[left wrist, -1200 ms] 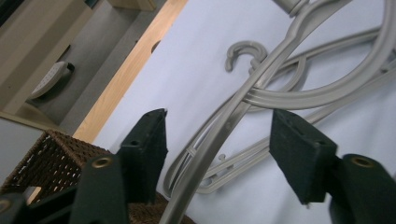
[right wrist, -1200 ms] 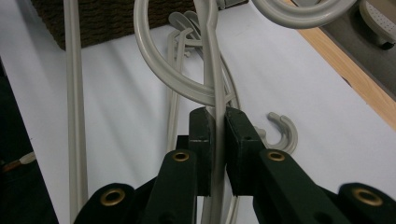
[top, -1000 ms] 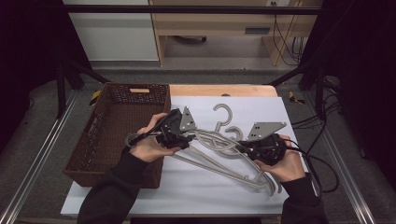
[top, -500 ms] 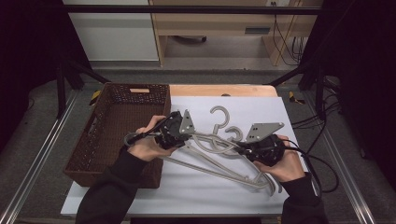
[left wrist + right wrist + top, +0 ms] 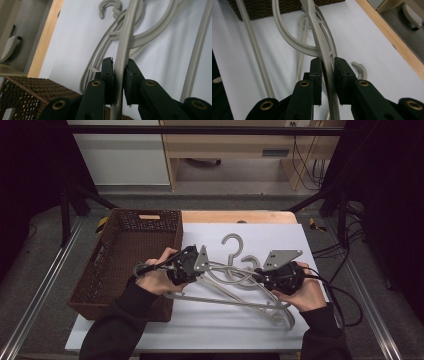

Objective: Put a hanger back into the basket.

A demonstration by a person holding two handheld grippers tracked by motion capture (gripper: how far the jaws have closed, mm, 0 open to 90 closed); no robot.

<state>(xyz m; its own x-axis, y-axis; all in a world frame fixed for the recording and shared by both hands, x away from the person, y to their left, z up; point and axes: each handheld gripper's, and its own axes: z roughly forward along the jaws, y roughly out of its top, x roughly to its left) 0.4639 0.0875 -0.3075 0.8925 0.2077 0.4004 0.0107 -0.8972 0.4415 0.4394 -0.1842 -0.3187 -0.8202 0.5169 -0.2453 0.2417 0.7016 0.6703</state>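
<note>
Several grey plastic hangers (image 5: 235, 281) lie tangled on the white tabletop (image 5: 215, 327), one hook (image 5: 232, 240) pointing away from me. My left gripper (image 5: 197, 269) sits at the left end of the pile, beside the basket. In the left gripper view it (image 5: 119, 62) is shut on a hanger arm (image 5: 126, 42) that runs up between its jaws. At the right end of the pile is my right gripper (image 5: 261, 274). In the right gripper view it (image 5: 327, 62) is shut on another curved hanger arm (image 5: 319, 37).
A brown wicker basket (image 5: 127, 255) stands at the table's left side, touching the left hand. A wooden table edge (image 5: 240, 216) runs along the back. Cables (image 5: 345, 305) trail off to the right of the right hand.
Both grippers keep their hold on the hangers. The hanger pile and its far hook have shifted slightly to the left.
</note>
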